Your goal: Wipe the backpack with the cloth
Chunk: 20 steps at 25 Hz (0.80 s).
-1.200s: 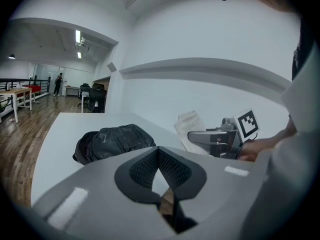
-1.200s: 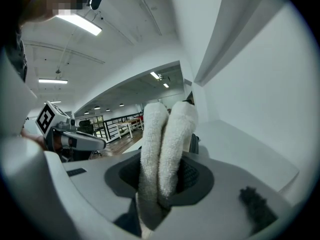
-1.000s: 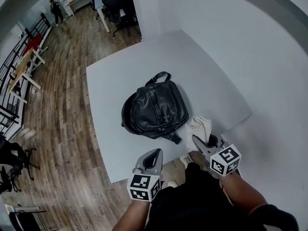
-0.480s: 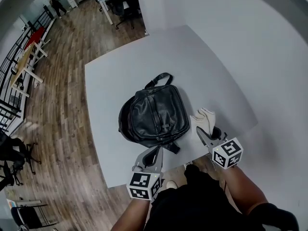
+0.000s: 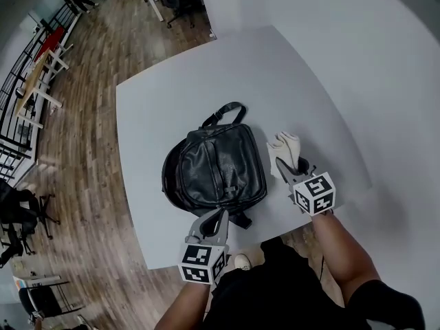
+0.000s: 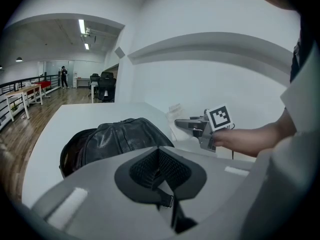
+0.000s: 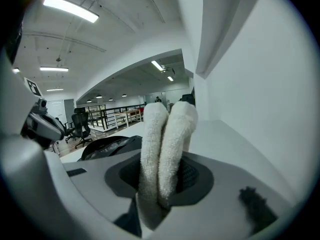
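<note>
The only print on view is the black-and-white square pattern on each marker cube, one on the left tongs (image 5: pixel 217 216) and one on the right tongs (image 5: pixel 287 165). These are blocks, not letters. Any label on the black leather backpack (image 5: pixel 214 170) is too small to make out.

In the head view the person's dark-clothed torso cuts off the near edge of the white tabletop (image 5: pixel 158 108). The left tongs cover the backpack's near rim, so that view does not settle whether their tips touch it. In the right gripper view the cloth (image 5: pixel 284 150) stands up over the seam of its tongs, and their grey body hides most of the bag behind it.

The backpack lies flat near the middle of the tabletop, with its carry handle (image 5: pixel 223 113) pointing away from the person. The left tongs sit at its near edge, pads pressed together with nothing between them (their own view shows the dark pads meeting along one line). The right tongs are just to the bag's right, clamped on the white terry cloth, which is folded into two upright rolls. The cloth is just beside the bag's right flank, and whether it touches cannot be told.
</note>
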Tool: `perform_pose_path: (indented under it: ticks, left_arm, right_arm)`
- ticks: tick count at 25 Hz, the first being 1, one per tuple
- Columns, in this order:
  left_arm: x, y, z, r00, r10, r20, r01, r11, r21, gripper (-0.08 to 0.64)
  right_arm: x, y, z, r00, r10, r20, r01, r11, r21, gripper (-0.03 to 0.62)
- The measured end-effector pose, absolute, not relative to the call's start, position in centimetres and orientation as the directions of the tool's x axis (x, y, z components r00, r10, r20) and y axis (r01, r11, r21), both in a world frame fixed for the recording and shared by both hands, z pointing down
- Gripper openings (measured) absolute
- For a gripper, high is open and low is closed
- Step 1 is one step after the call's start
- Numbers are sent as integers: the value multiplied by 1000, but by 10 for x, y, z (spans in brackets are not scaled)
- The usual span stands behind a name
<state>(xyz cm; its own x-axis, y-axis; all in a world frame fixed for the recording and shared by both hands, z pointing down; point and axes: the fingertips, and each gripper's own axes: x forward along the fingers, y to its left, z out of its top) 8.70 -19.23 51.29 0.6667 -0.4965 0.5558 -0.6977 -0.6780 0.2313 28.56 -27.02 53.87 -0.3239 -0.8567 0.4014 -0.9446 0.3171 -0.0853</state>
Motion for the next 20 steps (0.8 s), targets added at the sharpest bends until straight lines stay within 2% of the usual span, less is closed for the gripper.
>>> perform_pose_path:
  ticks: [11,20]
  left_arm:
    - [108,-221,533,624,-504,598,-737,-634,234,8]
    - [111,-233,541,603,-514,610,-761,-599,248,8]
  right_arm:
    - [298,-372,593,-357,-815,457,-931,347,-109,127]
    - [295,-407,615,-382,-791,478,-921,368,-127,128]
